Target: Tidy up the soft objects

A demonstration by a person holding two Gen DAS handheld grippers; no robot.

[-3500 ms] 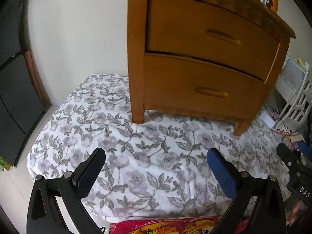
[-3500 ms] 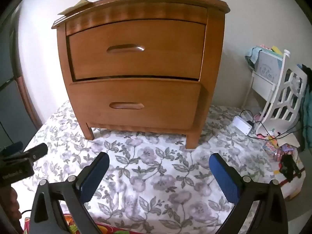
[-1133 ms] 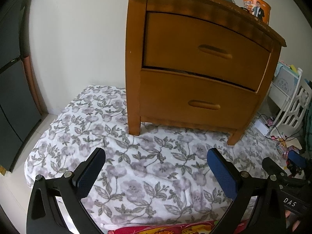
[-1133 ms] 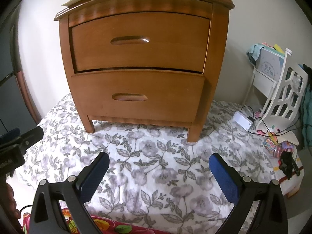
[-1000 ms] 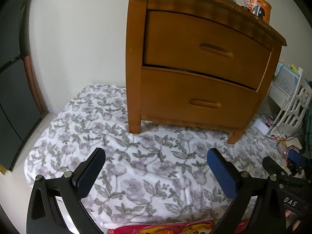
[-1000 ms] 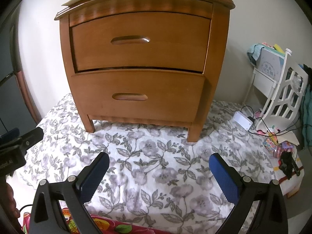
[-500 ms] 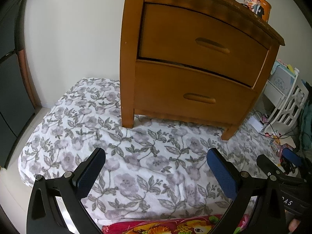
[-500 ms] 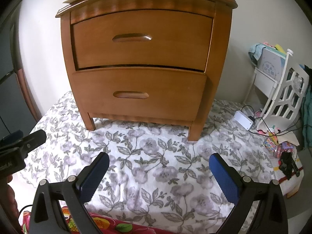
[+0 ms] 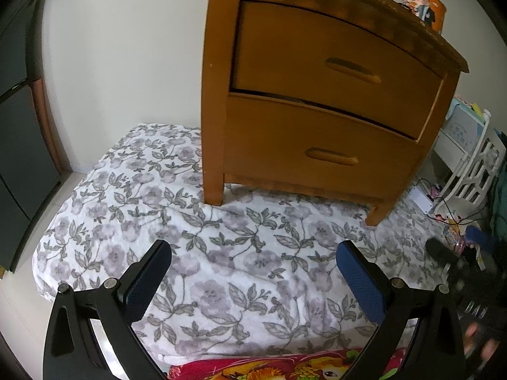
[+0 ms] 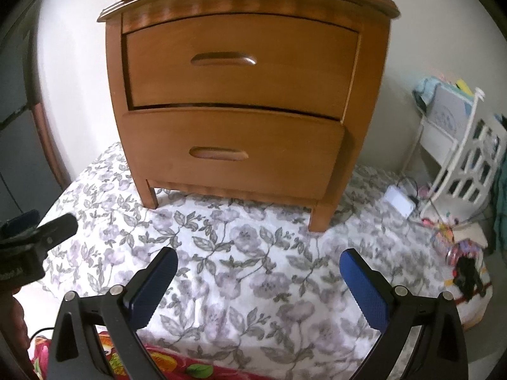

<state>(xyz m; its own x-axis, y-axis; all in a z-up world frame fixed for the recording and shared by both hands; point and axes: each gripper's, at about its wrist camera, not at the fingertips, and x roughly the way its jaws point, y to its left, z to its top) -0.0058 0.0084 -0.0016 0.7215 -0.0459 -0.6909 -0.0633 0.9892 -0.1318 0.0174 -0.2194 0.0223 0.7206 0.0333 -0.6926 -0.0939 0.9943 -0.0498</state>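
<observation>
Left wrist view puts your left gripper [image 9: 253, 272] over the flowered blanket [image 9: 221, 253], jaws spread wide with nothing between them; the blanket lies flat on the floor, running under the feet of the wooden nightstand [image 9: 317, 110], and its left edge [image 9: 41, 272] curls down onto bare floor beside a dark cabinet [image 9: 19, 145]; you have open blanket from the fingertips up to the nightstand's front leg. At the bottom edge a red patterned cloth [image 9: 285, 364] touches the blanket's near border. Your right gripper [image 9: 456, 269] shows blurred at the far right, over the blanket's right side.

Right wrist view gives you the same right gripper [image 10: 258, 274] spread wide and empty above the blanket [image 10: 253, 269]; here the nightstand [image 10: 240, 95] faces you squarely, both drawers shut, the upper one slightly askew. Only this view shows the blanket's right border, crowded by a white adapter with cables [image 10: 399, 202], a white rack [image 10: 465, 164] and small clutter; only the left view shows the orange cup [image 9: 423, 6] on the nightstand clearly.
</observation>
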